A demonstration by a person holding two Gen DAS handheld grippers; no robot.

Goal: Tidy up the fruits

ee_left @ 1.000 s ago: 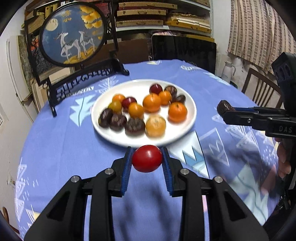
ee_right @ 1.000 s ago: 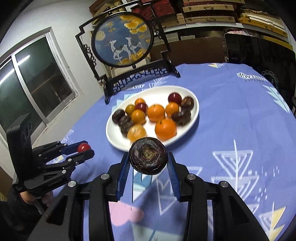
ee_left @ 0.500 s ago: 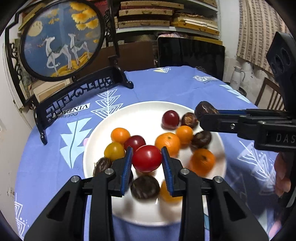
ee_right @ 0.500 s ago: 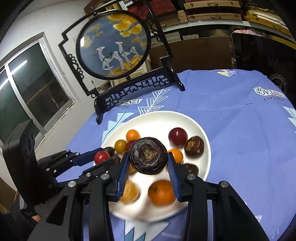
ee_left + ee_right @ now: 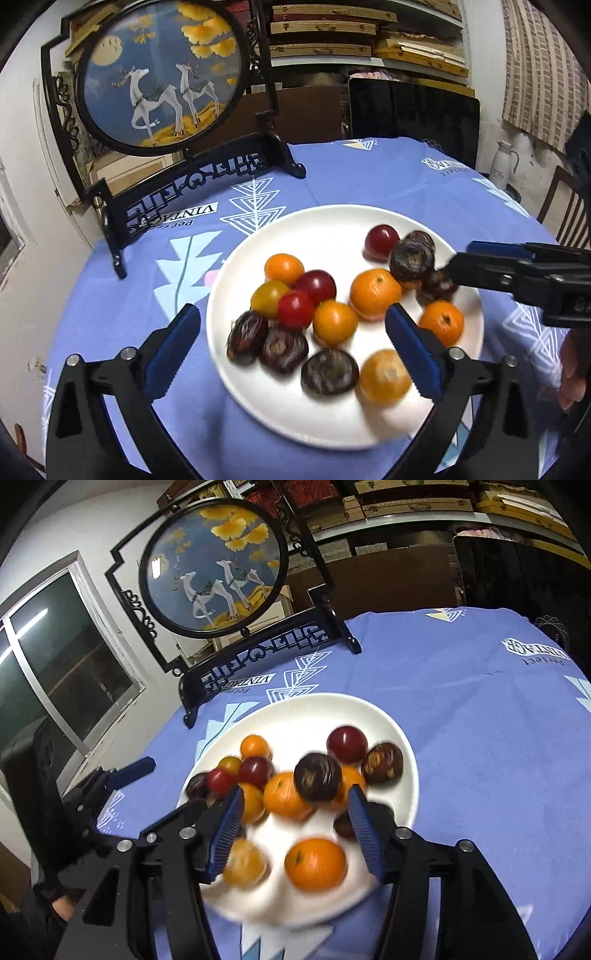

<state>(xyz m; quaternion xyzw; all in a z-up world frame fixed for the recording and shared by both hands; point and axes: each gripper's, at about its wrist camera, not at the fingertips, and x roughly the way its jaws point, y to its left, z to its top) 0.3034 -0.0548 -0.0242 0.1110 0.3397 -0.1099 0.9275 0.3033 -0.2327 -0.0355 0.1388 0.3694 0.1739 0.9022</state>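
Left gripper [image 5: 291, 328]: its jaws are standing wide apart and holding nothing, hovering over the near rim of the white plate [image 5: 258, 406]; half a second ago they were clamping a fruit.
Red tomato [image 5: 295, 309]: it is now sitting on the plate among the left cluster, touching a yellow tomato [image 5: 269, 297] and a darker red one [image 5: 316, 285], so the left hand's delivery is looking finished.
Right gripper [image 5: 295, 821]: its jaws are also spread and empty, where a moment ago they were pinching the dark fruit.
Dark chestnut-like fruit [image 5: 317, 778]: it is appearing blurred just ahead of the open fingers, over an orange [image 5: 286, 794]; it is probably dropping or rolling, and I cannot tell whether it is resting yet.
Plate contents: oranges, tomatoes and dark fruits are all lying on the plate, none visible on the blue tablecloth [image 5: 369, 173].
Task meaning: both carried fruits are now on the plate, so gathering is seemingly nearing its end.
Far side: a round deer screen [image 5: 162, 74] is standing beyond the plate.
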